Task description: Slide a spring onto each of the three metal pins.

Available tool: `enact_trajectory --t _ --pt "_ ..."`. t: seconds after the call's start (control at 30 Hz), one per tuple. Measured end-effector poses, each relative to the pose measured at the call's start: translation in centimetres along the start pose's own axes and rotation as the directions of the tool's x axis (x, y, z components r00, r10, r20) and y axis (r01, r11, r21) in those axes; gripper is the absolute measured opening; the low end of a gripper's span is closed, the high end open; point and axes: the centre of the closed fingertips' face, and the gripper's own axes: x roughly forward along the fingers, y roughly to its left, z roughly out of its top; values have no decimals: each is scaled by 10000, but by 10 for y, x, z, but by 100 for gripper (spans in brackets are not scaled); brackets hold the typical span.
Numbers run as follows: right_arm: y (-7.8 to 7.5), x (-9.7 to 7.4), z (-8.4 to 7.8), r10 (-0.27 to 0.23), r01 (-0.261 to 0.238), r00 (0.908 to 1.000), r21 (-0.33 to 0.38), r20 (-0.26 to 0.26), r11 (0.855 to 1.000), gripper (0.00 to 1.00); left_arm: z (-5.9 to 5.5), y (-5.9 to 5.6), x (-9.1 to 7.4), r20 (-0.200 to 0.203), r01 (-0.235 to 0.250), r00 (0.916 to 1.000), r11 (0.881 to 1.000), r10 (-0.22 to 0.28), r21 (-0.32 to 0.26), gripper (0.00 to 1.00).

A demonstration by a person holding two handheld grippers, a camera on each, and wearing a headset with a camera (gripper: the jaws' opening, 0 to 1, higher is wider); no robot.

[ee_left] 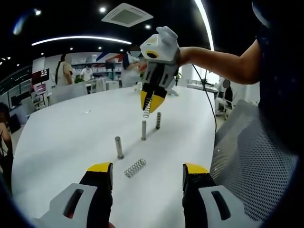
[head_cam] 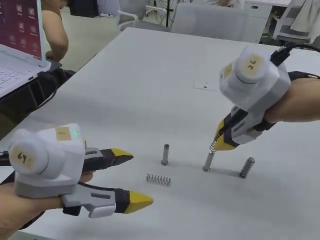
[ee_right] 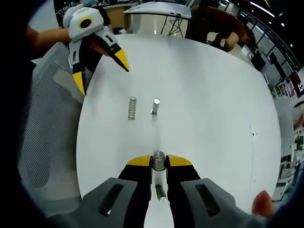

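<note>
Right gripper point(ee_right: 159, 161): jaws clenched on the held spring point(ee_right: 159, 160), which is pinched between the two yellow tips and points down and away from them. In the head view the lower end of this spring meets the top of the middle pin point(head_cam: 208, 162); whether the coil has passed over the pin's tip cannot be told. In the right gripper view a metal cylinder shows in the gap between the jaws, just below the coil.

Left gripper point(head_cam: 132, 177): jaws released and spread wide, nothing between them, held low over the near edge of the table point(head_cam: 150, 75). In the left gripper view the loose spring point(ee_left: 135, 167) lies on its side on the tabletop just ahead of the two tips, touching neither.

The three pins stand upright in a row. The bare pin point(head_cam: 165, 154) is the one nearest the left gripper, with the loose spring lying flat just beside its base on the person's side. The middle pin stands under the right gripper. The third pin point(head_cam: 246, 167), at the far end of the row from the left gripper, carries a spring point(head_cam: 247, 166) around its shaft and stands slightly tilted in the head view.

A laptop point(head_cam: 15, 40) sits open at the left edge of the table, well apart from the pins
</note>
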Motion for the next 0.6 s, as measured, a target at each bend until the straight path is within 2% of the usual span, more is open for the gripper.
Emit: enact_trajectory --t 0.17,0.3,0.6 --pt "-1 7 -2 134 -133 9998 45 -131 9999 9 -1 0 -1 12 -56 10000 10000 56 -44 54" --pt "-4 9 -8 58 -59 9993 -31 -373 10000 9 -3 0 -1 -6 -62 10000 9999 62 -86 54" --pt "-5 10 -7 151 -147 9995 156 -276 9998 9 -4 0 0 -44 -15 10000 10000 14 -97 53"
